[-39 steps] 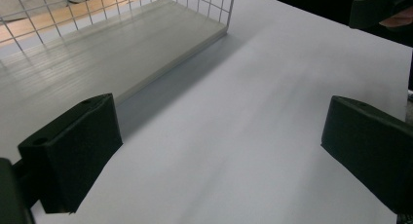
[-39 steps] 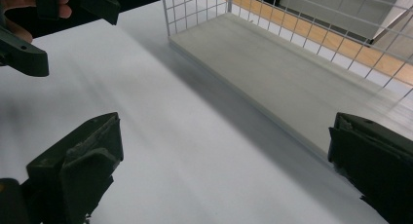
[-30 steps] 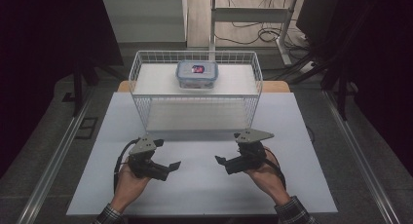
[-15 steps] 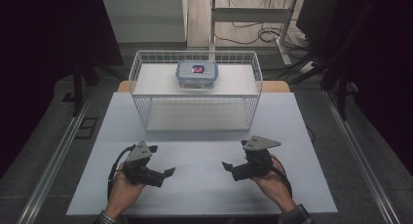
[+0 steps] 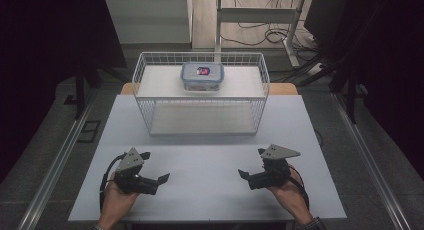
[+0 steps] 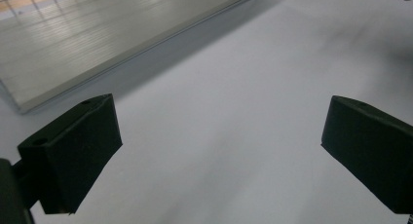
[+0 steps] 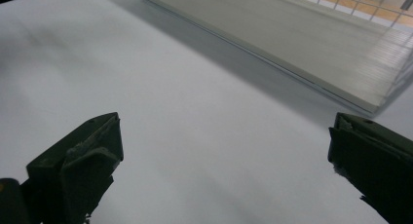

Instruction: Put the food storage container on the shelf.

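A clear lidded container (image 5: pixel 202 75) with a blue rim and a red item inside sits at the back of a white wire basket (image 5: pixel 145 101). My left gripper (image 5: pixel 162 179) rests low over the white table near its front left, held in a hand, jaws pointing right. Its jaws stand wide apart in the left gripper view (image 6: pixel 214 151), with nothing between them. My right gripper (image 5: pixel 243 174) sits at the front right, jaws pointing left, also open and empty (image 7: pixel 219 165). Both are well short of the basket.
The basket's pale floor (image 6: pixel 97 44) shows ahead of the left gripper and ahead of the right gripper (image 7: pixel 302 44). A wooden surface (image 5: pixel 285 88) lies behind the white table (image 5: pixel 205 160). Metal rails (image 5: pixel 55 160) run along both sides.
Both grippers have drawn back toward the table's front edge and moved apart, the left going left and the right going right. The container and basket have not moved.
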{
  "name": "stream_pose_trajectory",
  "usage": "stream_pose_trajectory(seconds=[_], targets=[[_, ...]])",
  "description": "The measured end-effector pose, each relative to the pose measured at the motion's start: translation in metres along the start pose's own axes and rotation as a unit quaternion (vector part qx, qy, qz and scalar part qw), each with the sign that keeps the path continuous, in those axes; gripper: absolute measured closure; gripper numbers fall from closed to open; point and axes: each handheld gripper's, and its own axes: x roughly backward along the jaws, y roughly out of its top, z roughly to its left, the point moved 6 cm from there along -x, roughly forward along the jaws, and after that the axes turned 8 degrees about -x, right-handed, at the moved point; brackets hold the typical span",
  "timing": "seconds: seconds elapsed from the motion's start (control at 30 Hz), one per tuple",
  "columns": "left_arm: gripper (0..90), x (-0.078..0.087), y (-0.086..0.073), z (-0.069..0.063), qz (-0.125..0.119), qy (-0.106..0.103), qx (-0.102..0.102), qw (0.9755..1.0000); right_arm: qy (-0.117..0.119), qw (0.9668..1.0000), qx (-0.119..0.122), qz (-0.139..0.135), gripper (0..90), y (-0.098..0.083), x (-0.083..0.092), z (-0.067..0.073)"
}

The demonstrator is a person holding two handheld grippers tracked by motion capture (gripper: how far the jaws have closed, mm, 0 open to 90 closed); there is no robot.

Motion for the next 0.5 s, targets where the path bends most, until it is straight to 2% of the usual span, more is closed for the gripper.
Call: stream_pose_trajectory(seconds=[0.27,0.5], targets=[[0.6,0.014,-0.015,0.009,0.000,0.013,0.018,0.9998,-0.023,0.9997,-0.006,0.009,0.0,-0.014,0.006,-0.010],[0.7,0.028,-0.029,0.017,0.003,0.031,0.030,0.9991,-0.039,0.9991,-0.014,0.003,0.0,-0.022,0.015,-0.019]])
